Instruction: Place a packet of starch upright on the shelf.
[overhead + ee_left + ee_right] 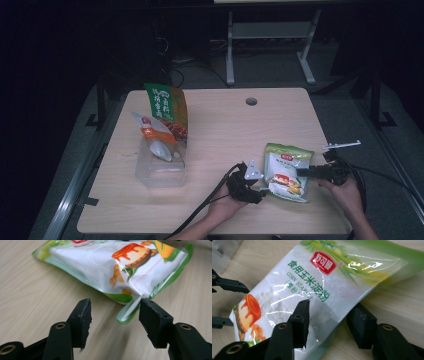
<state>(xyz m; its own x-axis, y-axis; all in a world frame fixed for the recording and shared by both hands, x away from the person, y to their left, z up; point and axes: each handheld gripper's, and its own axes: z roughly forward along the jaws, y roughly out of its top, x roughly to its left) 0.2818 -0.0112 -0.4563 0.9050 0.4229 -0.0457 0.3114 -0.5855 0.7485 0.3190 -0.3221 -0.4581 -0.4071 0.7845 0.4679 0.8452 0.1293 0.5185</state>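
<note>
The corn starch bag (286, 171) lies flat on the table (220, 130), well to the right of the clear plastic bin (161, 169) that holds two other pouches (165, 122). We have the right gripper (329, 322) at the bag's right edge, jaws straddling it with one above the film and one beneath; whether the pads truly press we cannot tell. Our left gripper (115, 317) stands spread at the corner nearest us, one pad brushing the folded green seam (127, 312), nothing pinched yet. To do this well, we think the left jaws should slide further over that corner before closing, taking the flat sealed border rather than the puffed middle. We judge the film slippery, so the right side must stay firm while we lift, and both hands should rise together toward the bin.
</note>
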